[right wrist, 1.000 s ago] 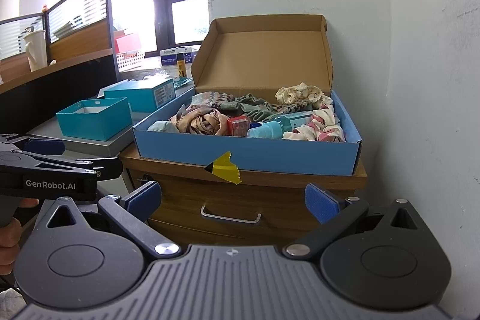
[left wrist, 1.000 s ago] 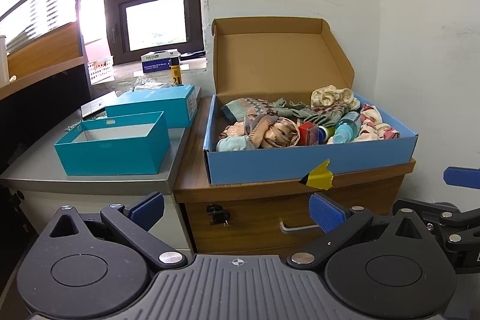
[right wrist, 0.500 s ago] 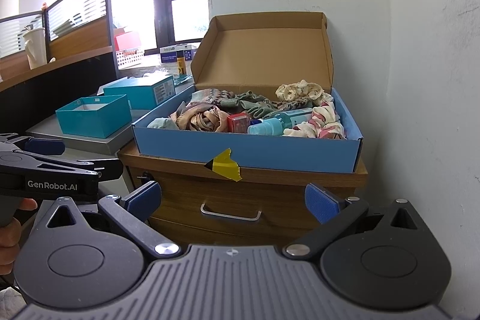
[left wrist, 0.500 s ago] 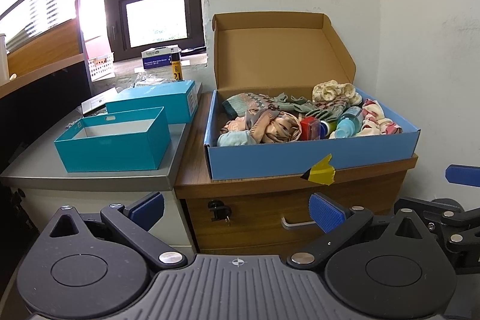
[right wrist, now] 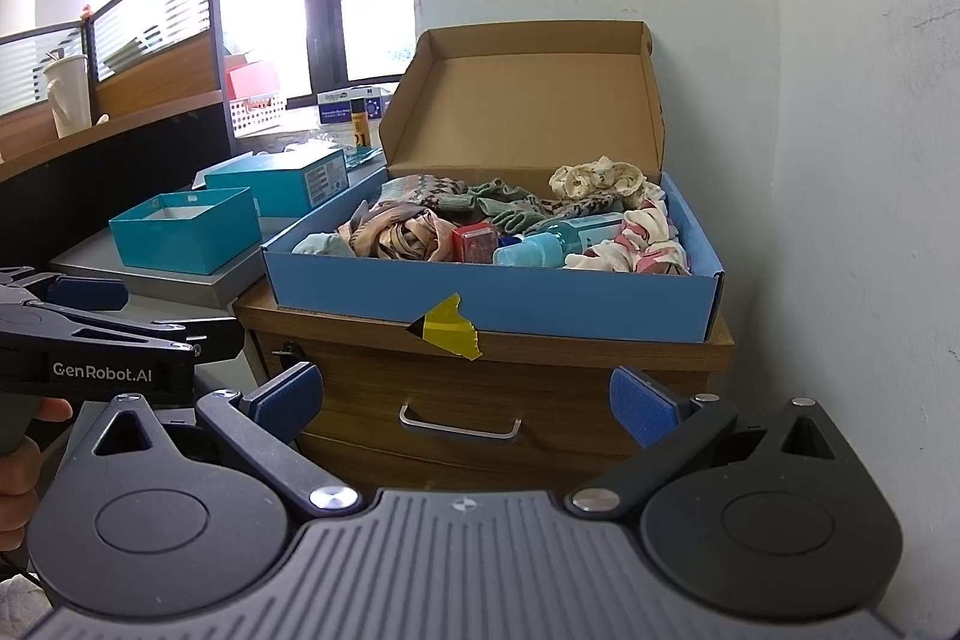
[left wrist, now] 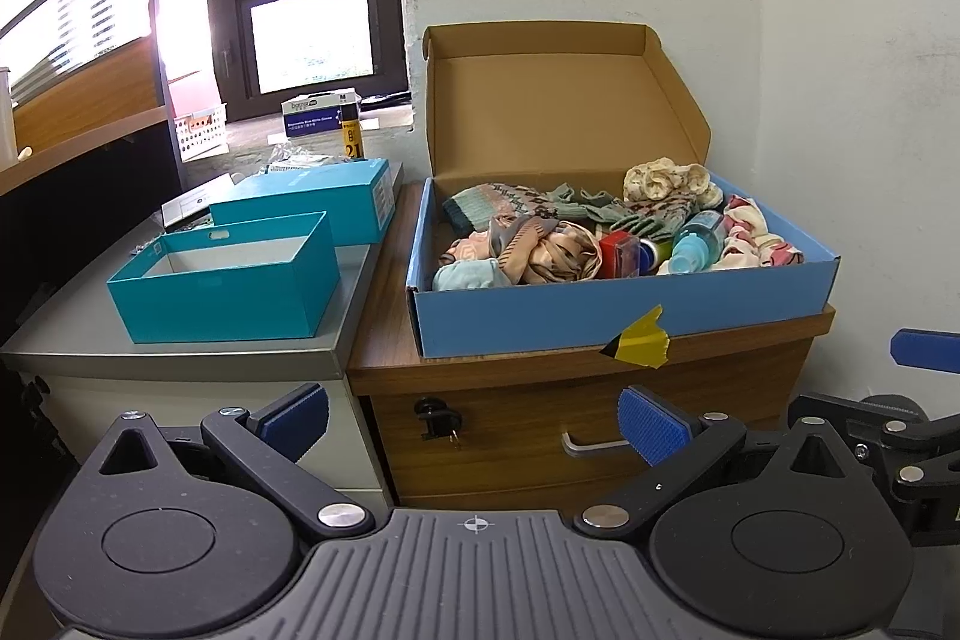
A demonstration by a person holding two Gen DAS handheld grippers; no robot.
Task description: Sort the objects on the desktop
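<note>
Both the left gripper (left wrist: 473,411) and right gripper (right wrist: 465,403) gape empty; the scarf (left wrist: 543,253) looks soft and light, best pinched at a raised fold

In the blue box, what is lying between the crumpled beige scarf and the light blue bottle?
A small red box lies between the scarf and the bottle; something blue and green sits behind it. Both wrist views show this.
</note>
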